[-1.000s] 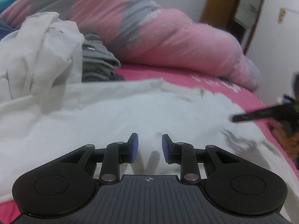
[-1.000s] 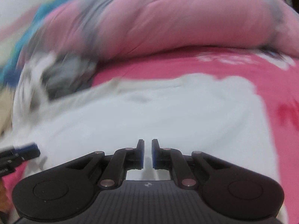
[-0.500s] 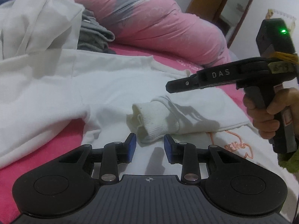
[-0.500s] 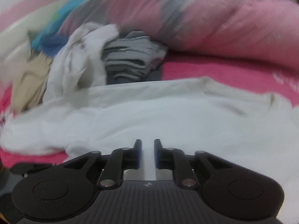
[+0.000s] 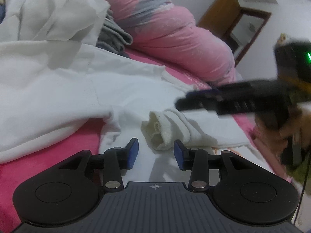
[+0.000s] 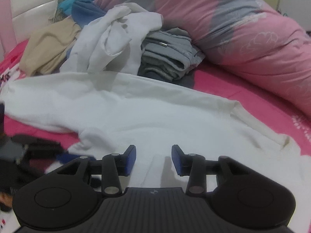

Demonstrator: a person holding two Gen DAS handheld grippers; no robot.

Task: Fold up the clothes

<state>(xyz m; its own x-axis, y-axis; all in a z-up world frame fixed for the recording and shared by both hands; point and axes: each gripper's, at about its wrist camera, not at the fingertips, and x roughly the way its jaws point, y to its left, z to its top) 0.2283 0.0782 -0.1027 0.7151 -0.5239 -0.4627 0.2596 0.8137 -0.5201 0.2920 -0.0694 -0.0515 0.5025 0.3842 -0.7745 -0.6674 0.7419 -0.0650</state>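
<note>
A: Left-wrist view: your left gripper [image 5: 155,152] now stands spread and empty, wider than a moment ago, the sweater's rolled cuff [image 5: 165,130] just ahead of its jaws.

B: Your right gripper [image 6: 153,157] widened too, over the flat white sweater [image 6: 155,116]. Looks ready to grasp. No containers; a clothes pile [image 6: 120,44] lies beyond.

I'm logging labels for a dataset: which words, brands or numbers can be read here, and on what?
Nothing is legible.
On the pink bedsheet, white lettering: too blurred.
On the white long-sleeved garment, orange print: mostly hidden, unreadable.
</note>
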